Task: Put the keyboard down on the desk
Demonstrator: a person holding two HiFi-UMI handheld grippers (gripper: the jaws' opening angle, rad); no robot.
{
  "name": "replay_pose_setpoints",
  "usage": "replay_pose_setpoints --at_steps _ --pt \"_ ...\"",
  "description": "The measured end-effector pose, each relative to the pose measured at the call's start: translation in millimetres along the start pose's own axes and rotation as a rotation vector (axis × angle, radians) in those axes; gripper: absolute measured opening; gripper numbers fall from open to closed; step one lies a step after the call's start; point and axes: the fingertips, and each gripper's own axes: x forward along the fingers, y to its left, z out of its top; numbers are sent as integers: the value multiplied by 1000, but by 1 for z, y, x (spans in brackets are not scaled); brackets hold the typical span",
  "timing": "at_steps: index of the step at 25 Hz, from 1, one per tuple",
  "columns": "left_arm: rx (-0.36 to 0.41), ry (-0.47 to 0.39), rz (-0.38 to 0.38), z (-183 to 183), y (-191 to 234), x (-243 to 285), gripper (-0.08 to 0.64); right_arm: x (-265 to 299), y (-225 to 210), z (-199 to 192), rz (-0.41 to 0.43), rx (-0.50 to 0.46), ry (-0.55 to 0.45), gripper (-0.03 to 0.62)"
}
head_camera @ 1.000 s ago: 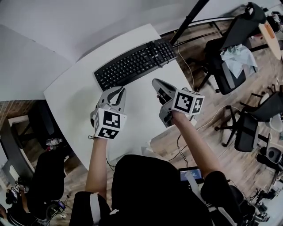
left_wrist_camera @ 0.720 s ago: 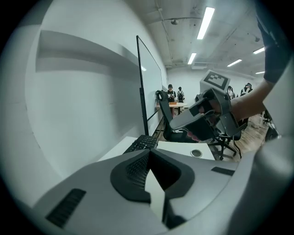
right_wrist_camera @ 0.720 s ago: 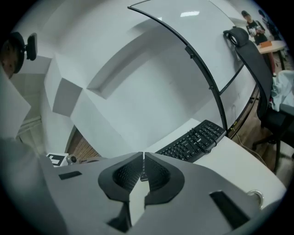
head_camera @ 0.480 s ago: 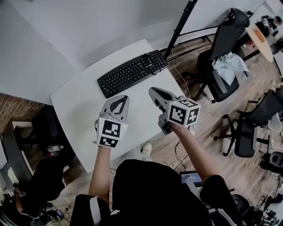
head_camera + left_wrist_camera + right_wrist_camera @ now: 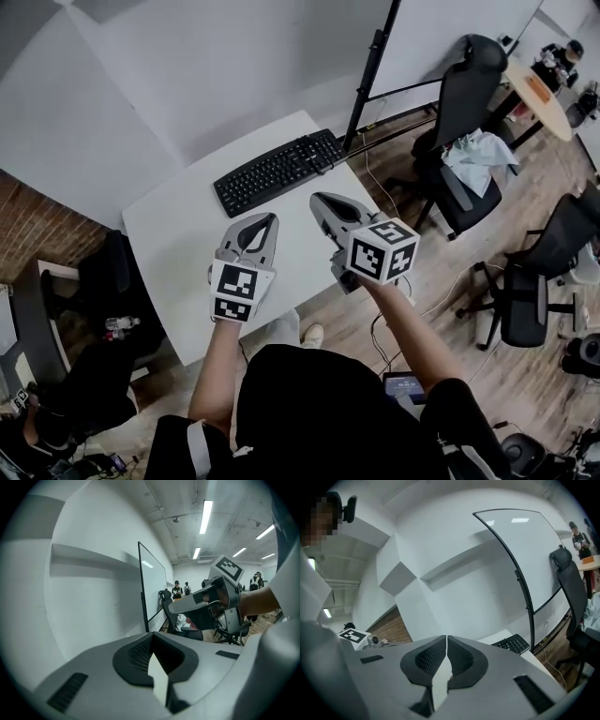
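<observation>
The black keyboard lies flat on the white desk, toward its far edge; its end also shows in the right gripper view as the keyboard. Both grippers hang above the desk's near half, apart from the keyboard. My left gripper is shut with nothing in it; in its own view the left gripper has its jaws closed together. My right gripper is shut and empty as well, and in its own view the right gripper shows its pads meeting. From the left gripper view, the right gripper floats at the right.
A whiteboard on a black stand rises behind the desk's far right corner. Black office chairs stand on the wooden floor at the right, with cables beside the desk. A brick wall and a dark chair are at the left.
Both grippers have risen away from the desk, which now looks smaller and farther below. The right gripper has rolled. The keyboard has stayed where it lay.
</observation>
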Motion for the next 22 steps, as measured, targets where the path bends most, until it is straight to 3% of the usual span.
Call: replay_pose_setpoints --at_steps 6,14,22 --pt "42 -78 27 26 -21 -27 12 -27 26 9 13 -37 -63 46" --pt "-48 -133 37 38 -40 -55 12 -45 54 7 47 -60 -94 46" --pt "-58 -188 92 56 -29 -86 12 -50 79 17 65 -90 -135 46"
